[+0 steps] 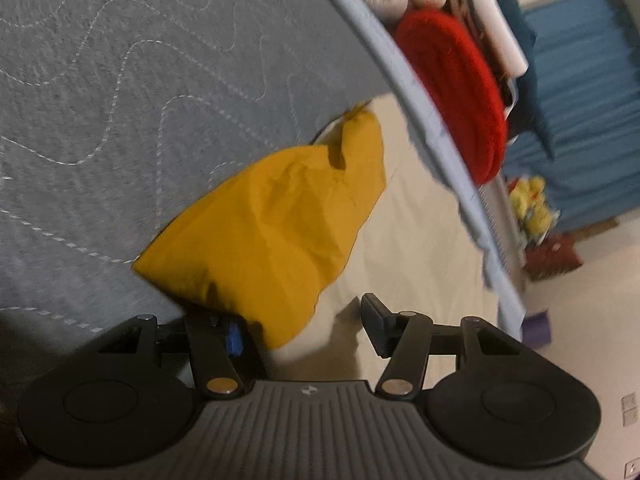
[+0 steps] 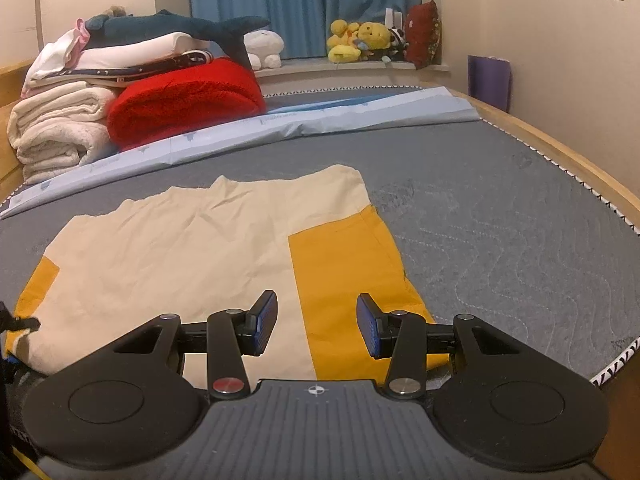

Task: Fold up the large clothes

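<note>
A cream garment (image 2: 160, 248) with yellow sleeves lies spread flat on the grey quilted mattress (image 2: 500, 208). In the left wrist view a crumpled yellow sleeve (image 1: 272, 232) drapes over the left finger of my left gripper (image 1: 298, 316). That gripper's jaws stand wide apart, the right finger (image 1: 376, 328) is bare, and nothing is pinched. The view is rolled, with cream cloth (image 1: 420, 220) beyond the sleeve. My right gripper (image 2: 316, 304) hovers open over the garment's near edge, where the other yellow sleeve (image 2: 344, 272) meets the cream body. Its blue pads (image 2: 368, 328) hold nothing.
Folded white blankets (image 2: 60, 128), a red blanket (image 2: 184, 100) and a shark plush (image 2: 180, 26) are stacked at the bed's far left. A light blue sheet (image 2: 320, 120) lies across the far side. Yellow plush toys (image 2: 360, 40) sit on the sill. The wooden bed rail (image 2: 560, 148) runs along the right.
</note>
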Available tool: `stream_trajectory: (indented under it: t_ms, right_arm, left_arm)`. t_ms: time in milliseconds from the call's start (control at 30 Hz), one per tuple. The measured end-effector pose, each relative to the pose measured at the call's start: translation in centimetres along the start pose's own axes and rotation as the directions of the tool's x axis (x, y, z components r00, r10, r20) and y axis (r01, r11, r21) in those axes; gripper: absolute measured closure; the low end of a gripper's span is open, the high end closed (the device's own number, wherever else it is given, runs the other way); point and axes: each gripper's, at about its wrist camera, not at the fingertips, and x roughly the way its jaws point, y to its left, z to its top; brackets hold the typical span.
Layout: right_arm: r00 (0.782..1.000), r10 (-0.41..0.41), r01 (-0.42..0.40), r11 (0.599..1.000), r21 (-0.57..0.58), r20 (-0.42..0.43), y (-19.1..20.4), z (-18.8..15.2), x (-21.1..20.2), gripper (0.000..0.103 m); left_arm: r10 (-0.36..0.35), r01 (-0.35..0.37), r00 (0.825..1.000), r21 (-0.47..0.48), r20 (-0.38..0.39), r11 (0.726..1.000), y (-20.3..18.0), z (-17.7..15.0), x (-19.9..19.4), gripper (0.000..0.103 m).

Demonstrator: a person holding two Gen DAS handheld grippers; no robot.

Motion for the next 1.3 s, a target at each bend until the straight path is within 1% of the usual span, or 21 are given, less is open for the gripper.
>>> stream_trajectory:
  t_ms: [100, 233, 267, 300, 333, 367, 433, 500, 667, 767, 833, 867, 933, 967, 1033, 1067, 1100, 1133, 1167, 1267, 1300]
  right_arm:
    - [1.000, 0.000, 0.000, 1.000, -0.005, -0.003, 0.1, -0.1, 0.2, 0.057]
    - [1.000, 0.007, -0.007, 1.000, -0.014, -0.006, 0.7, 0.0, 0.4, 0.057]
    - [1.000, 0.011, -0.011, 1.000, -0.019, -0.006, 0.9, 0.0, 0.6, 0.057]
    - [1.000, 0.015, -0.015, 1.000, -0.023, -0.006, 1.1, 0.0, 0.6, 0.057]
    - [1.000, 0.020, -0.020, 0.999, -0.029, -0.006, 1.5, 0.1, 0.8, 0.057]
    - [1.000, 0.024, -0.024, 0.999, -0.033, -0.005, 1.9, 0.1, 0.9, 0.057]
    - [0.999, 0.039, -0.039, 0.998, -0.043, -0.003, 2.9, 0.3, 1.2, 0.058]
    - [0.998, 0.055, -0.055, 0.997, -0.047, -0.001, 4.1, 0.5, 1.5, 0.058]
    - [0.993, 0.120, -0.120, 0.991, -0.060, 0.006, 8.1, 1.2, 2.4, 0.058]
    - [0.984, 0.180, -0.179, 0.981, -0.080, 0.005, 11.2, 1.3, 3.0, 0.058]
    - [0.973, 0.232, -0.231, 0.967, -0.104, 0.002, 13.3, 1.3, 3.2, 0.058]
    - [0.965, 0.263, -0.262, 0.958, -0.119, 0.000, 14.3, 1.2, 3.2, 0.060]
    - [0.937, 0.349, -0.346, 0.926, -0.151, -0.013, 16.7, 1.0, 3.3, 0.066]
    - [0.920, 0.392, -0.391, 0.907, -0.158, -0.024, 17.8, 0.8, 3.3, 0.069]
    - [0.875, 0.480, -0.485, 0.865, -0.130, -0.066, 19.4, 0.6, 3.7, 0.070]
    - [0.847, 0.523, -0.531, 0.842, -0.094, -0.098, 20.0, 0.4, 4.2, 0.071]
    - [0.810, 0.568, -0.578, 0.816, -0.035, -0.147, 20.5, 0.1, 5.1, 0.071]
    - [0.763, 0.607, -0.614, 0.788, 0.043, -0.220, 21.1, -0.5, 6.5, 0.071]
    - [0.725, 0.622, -0.622, 0.776, 0.107, -0.294, 21.8, -1.4, 8.0, 0.070]
    - [0.723, 0.541, -0.542, 0.830, 0.133, -0.429, 23.2, -3.8, 11.2, 0.074]
    - [0.723, 0.526, -0.527, 0.839, 0.134, -0.448, 23.4, -4.3, 11.7, 0.077]
  left_arm:
    - [-0.050, 0.051, 0.998, -0.036, 0.050, 0.998, 0.1, -0.3, 1.0, 0.041]
    - [-0.077, 0.081, 0.995, -0.061, 0.067, 0.995, -0.3, -0.2, 2.2, 0.041]
    - [-0.079, 0.083, 0.995, -0.059, 0.064, 0.995, -0.6, -0.1, 2.6, 0.045]
    - [-0.079, 0.083, 0.995, -0.058, 0.058, 0.995, -0.8, -0.1, 2.8, 0.052]
    - [-0.082, 0.085, 0.995, -0.057, 0.050, 0.995, -0.9, 0.1, 3.0, 0.071]
    - [-0.088, 0.090, 0.995, -0.054, 0.042, 0.995, -1.0, 0.3, 3.1, 0.077]
    - [-0.088, 0.089, 0.995, -0.017, 0.043, 0.996, -1.6, 0.5, 2.5, 0.083]
    - [-0.091, 0.090, 0.995, 0.021, 0.049, 0.996, -2.6, 0.9, 1.5, 0.085]
    - [-0.041, 0.033, 0.997, 0.135, 0.058, 0.990, -5.3, 2.4, -1.8, 0.087]
    - [0.031, -0.043, 0.997, 0.183, 0.064, 0.982, -6.2, 4.1, -4.6, 0.087]
    - [0.082, -0.094, 0.995, 0.241, 0.059, 0.966, -6.9, 4.9, -6.6, 0.087]
    - [0.098, -0.110, 0.994, 0.287, 0.058, 0.952, -7.5, 5.4, -7.9, 0.087]
    - [0.114, -0.129, 0.991, 0.343, 0.063, 0.930, -8.0, 6.1, -10.1, 0.087]
    - [0.120, -0.137, 0.990, 0.369, 0.069, 0.919, -8.2, 6.4, -11.1, 0.086]
    - [0.123, -0.145, 0.989, 0.406, 0.080, 0.902, -8.1, 6.8, -12.6, 0.086]
    - [0.122, -0.145, 0.989, 0.418, 0.082, 0.897, -7.7, 7.0, -13.0, 0.086]
    - [0.117, -0.143, 0.989, 0.429, 0.085, 0.892, -7.2, 7.0, -13.0, 0.086]
    - [0.110, -0.139, 0.990, 0.440, 0.092, 0.887, -6.5, 6.9, -12.9, 0.086]
    - [0.110, -0.142, 0.989, 0.443, 0.097, 0.885, -5.8, 6.5, -12.8, 0.086]
    - [0.165, -0.173, 0.985, 0.406, 0.055, 0.897, -4.5, 5.8, -11.2, 0.085]
    - [0.178, -0.189, 0.982, 0.421, 0.067, 0.887, -4.6, 5.6, -10.9, 0.085]
